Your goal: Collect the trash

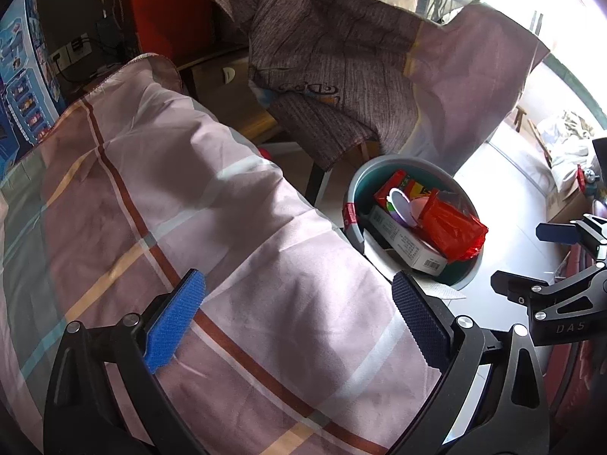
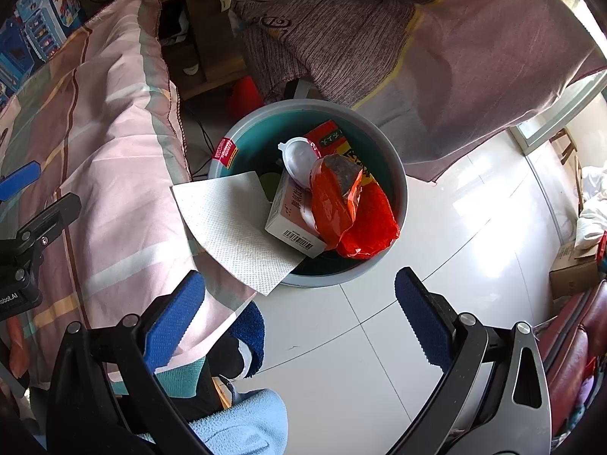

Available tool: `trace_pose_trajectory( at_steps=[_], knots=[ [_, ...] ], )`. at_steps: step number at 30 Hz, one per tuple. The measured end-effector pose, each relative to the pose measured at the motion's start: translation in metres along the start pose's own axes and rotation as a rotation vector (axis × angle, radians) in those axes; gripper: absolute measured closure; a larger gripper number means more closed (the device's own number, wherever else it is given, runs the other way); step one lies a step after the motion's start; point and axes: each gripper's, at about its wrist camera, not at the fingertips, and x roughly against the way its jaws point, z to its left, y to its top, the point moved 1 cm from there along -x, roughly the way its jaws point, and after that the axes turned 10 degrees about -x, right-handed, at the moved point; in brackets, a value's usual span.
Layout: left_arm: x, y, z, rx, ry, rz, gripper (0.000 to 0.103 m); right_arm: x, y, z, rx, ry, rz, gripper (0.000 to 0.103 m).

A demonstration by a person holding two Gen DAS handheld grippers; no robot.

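Observation:
A grey and teal trash bin (image 2: 398, 174) stands on the white floor beside the bed. It holds a red plastic bag (image 2: 364, 223), a white carton with a barcode (image 2: 292, 223), a red box (image 2: 326, 134) and a white lid (image 2: 297, 157). A white paper towel (image 2: 231, 227) lies draped over the bin's near-left rim and the quilt edge. My right gripper (image 2: 299, 311) is open and empty above the floor just in front of the bin. My left gripper (image 1: 299, 311) is open and empty over the quilt (image 1: 151, 208), with the bin (image 1: 356, 182) ahead to its right.
A plaid pink quilt (image 2: 114, 144) covers the bed on the left. A chair draped with brown fabric (image 2: 334, 30) stands behind the bin. Slippers and clothes (image 2: 242, 341) lie on the floor near the bed. A cardboard box (image 2: 573, 273) sits at far right.

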Motion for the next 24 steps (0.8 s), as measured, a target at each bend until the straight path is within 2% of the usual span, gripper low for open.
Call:
trace_pose_trajectory(
  at_steps=[24],
  knots=[
    [-0.0029, -0.0034, 0.006, 0.002, 0.016, 0.008, 0.004, -0.0071, 0.002, -0.0012, -0.006, -0.014, 0.013, 0.007]
  ],
)
